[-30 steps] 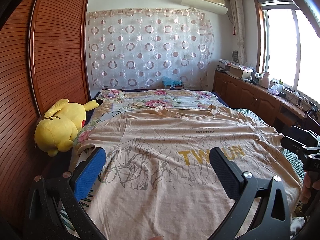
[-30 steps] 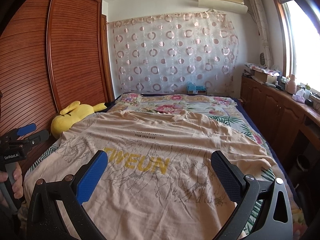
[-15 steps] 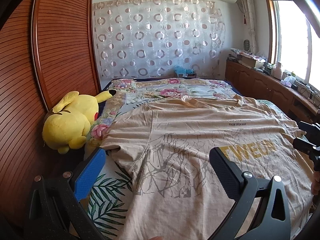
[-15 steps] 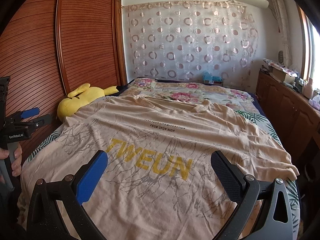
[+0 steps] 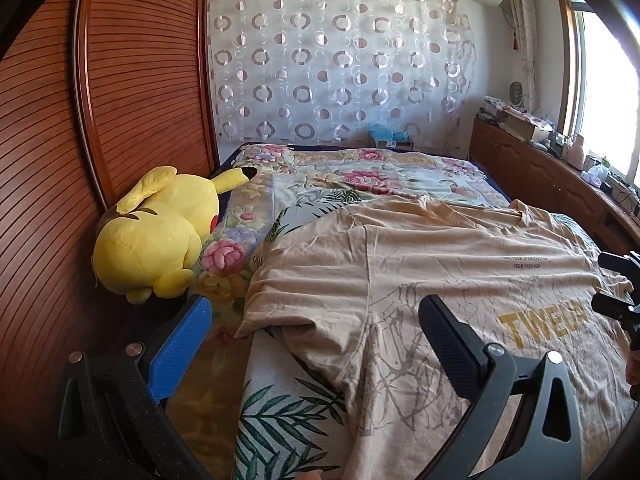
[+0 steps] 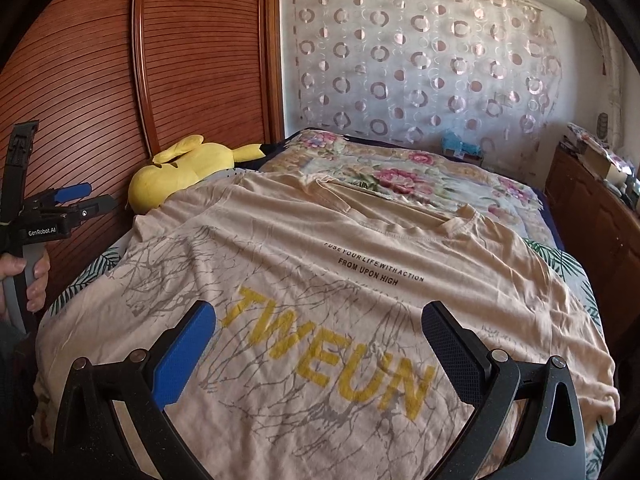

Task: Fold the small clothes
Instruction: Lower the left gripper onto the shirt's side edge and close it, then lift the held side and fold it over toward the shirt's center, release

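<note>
The T-shirt (image 5: 460,300) is lying flat, collar toward the curtain (image 5: 340,64); its sleeve (image 5: 304,292) is sitting nearest the left gripper (image 5: 312,340), spread empty, as is the right gripper (image 6: 320,344).

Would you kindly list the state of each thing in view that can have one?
T-shirt: spread flat on the bed, print up, unfolded.
Left hand-held gripper: open, empty.
Right hand-held gripper: open, empty.
Yellow plush toy: lying by the wardrobe.
Wardrobe door: shut.
</note>
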Tool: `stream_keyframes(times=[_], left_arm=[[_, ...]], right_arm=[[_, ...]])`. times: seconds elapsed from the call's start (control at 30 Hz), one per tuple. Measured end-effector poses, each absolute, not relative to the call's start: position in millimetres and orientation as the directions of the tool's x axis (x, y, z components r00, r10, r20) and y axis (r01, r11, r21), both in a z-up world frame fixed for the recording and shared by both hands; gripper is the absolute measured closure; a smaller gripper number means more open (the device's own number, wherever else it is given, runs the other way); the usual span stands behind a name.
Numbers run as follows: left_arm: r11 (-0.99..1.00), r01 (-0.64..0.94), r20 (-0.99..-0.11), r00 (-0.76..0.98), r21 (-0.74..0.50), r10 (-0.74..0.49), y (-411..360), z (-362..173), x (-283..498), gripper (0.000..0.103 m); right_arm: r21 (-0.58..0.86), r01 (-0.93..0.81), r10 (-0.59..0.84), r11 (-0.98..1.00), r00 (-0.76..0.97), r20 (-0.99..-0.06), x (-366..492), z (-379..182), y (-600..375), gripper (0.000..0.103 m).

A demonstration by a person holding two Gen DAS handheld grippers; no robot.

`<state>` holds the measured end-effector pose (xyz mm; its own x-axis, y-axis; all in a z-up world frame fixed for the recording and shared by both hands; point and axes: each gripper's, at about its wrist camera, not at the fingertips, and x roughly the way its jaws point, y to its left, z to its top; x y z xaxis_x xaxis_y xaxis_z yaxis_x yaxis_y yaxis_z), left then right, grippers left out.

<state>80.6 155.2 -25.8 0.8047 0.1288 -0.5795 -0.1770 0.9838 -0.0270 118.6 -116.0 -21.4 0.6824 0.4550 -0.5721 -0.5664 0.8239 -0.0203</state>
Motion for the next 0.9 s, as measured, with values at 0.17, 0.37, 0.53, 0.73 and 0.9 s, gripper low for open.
stream_keyframes(times=[0.17, 0.37, 0.53, 0.73, 0.9], left_arm=[[0.978, -0.196, -0.615, 0.781, -0.073, 0.110, 186.3, -36.9, 98.0, 0.000], [0.965, -0.197, -0.719, 0.695, -0.174, 0.012, 220.0, -69.9, 127.1, 0.021], [0.940, -0.223, -0.780, 0.623, -0.259, -0.067, 238.7, -94.7, 139.4, 0.048], [0.933, -0.220, -0.799, 0.592, -0.284, -0.103, 240.7, -100.1, 143.4, 0.063], [0.946, -0.194, -0.797, 0.596, -0.261, -0.098, 234.9, -95.5, 143.7, 0.088]], right_arm=[[-0.018, -0.594, 0.470, 0.804, 0.653, -0.594, 148.0, -21.1, -99.6, 0.000], [-0.022, -0.634, 0.478, 0.773, 0.604, -0.637, 178.5, -28.0, -77.8, 0.000], [-0.002, -0.665, 0.490, 0.747, 0.553, -0.674, 195.7, -31.6, -65.1, 0.000], [0.019, -0.688, 0.507, 0.725, 0.516, -0.690, 212.7, -29.8, -61.3, 0.000], [0.029, -0.698, 0.524, 0.715, 0.509, -0.683, 219.4, -29.6, -62.1, 0.000]])
